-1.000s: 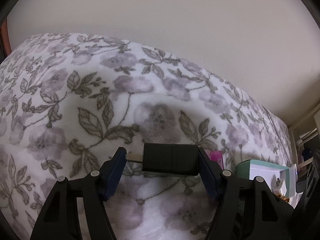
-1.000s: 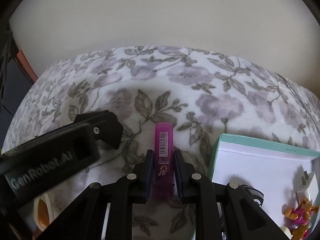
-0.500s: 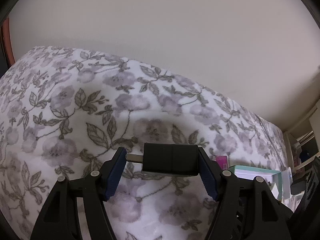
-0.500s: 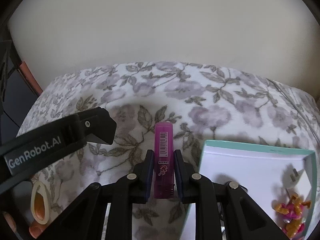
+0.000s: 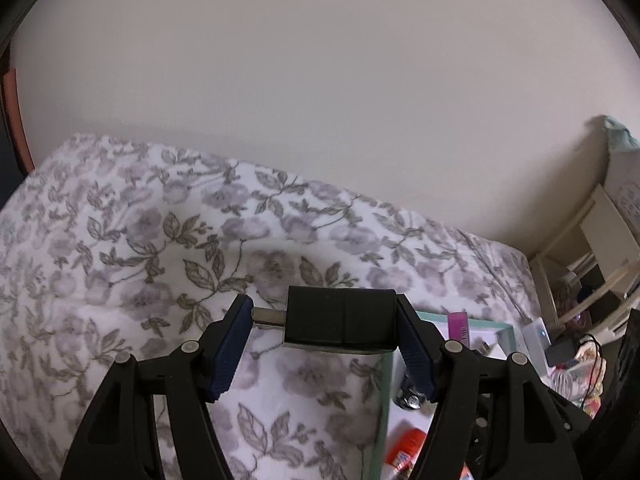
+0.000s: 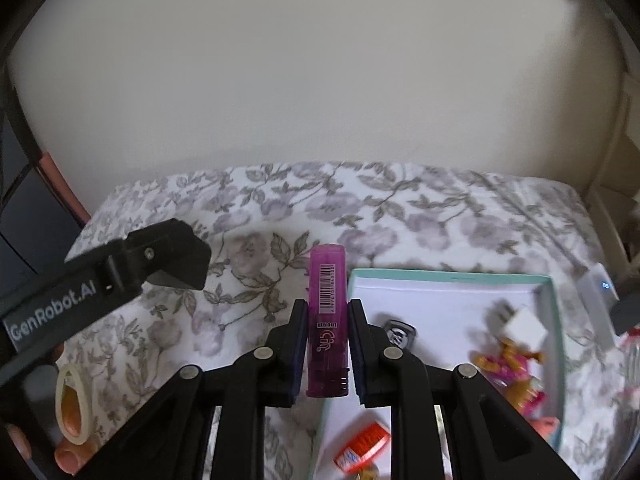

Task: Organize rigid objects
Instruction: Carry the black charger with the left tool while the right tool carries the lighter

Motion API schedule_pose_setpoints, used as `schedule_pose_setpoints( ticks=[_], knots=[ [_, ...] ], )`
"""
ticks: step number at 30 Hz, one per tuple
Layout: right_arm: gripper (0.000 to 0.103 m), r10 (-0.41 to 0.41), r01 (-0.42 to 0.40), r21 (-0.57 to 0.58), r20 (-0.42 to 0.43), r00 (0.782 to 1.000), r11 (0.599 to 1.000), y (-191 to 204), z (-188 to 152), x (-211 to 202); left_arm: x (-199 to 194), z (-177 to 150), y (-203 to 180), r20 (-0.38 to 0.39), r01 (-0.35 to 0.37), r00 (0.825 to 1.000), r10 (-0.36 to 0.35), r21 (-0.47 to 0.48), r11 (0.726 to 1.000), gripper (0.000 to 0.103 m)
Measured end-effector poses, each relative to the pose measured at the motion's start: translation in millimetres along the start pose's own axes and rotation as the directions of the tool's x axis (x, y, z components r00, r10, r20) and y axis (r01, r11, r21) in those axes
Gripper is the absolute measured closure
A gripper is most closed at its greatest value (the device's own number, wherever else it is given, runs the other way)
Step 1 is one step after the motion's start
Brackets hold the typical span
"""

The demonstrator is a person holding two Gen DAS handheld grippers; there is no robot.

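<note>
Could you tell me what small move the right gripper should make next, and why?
Probably carry it a little to the right, over the box, then lower it. The right gripper is shut on the lighter, which hangs above the box's left rim, partly over the blanket. The box already holds other small things, and its white floor beside the rim looks bare.

A bed (image 6: 400, 216) fills the lower part of both views, covered by a white blanket (image 5: 120, 248) printed with grey-purple flowers and grey-green leaves. Behind it rises a plain cream wall (image 5: 320, 100). At the left edge, an orange-red strip (image 6: 64, 192) borders something dark. To the right of the bed stand pale shelves (image 5: 592, 248) with blurred clutter, and a small white device (image 6: 598, 296) showing a blue light.
</note>
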State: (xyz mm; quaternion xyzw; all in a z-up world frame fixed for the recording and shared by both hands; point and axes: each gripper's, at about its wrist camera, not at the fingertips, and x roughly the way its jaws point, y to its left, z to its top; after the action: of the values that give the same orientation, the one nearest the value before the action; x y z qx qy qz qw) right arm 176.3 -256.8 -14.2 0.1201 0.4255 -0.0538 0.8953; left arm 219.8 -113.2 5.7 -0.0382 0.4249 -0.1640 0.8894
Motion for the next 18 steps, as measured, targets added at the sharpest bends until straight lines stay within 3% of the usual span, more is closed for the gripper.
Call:
schedule_pose_setpoints(
  ticks=[8,18],
  knots=[
    [0.082,-0.03,0.026,0.078,0.043,0.999,0.997,-25.4,-14.2,-56.7,-49.3,-22.4,-32.8,0.057,0.023,0.998,-0.028,0.098,0.995,0.032],
    [0.082,-0.088,0.072,0.205,0.072,0.994,0.976,-74.0,-40.3,-107.6,-52.7,-71.0,-86.8,0.0,0.071,0.997,-0.073,0.229,0.971,0.032]
  ],
)
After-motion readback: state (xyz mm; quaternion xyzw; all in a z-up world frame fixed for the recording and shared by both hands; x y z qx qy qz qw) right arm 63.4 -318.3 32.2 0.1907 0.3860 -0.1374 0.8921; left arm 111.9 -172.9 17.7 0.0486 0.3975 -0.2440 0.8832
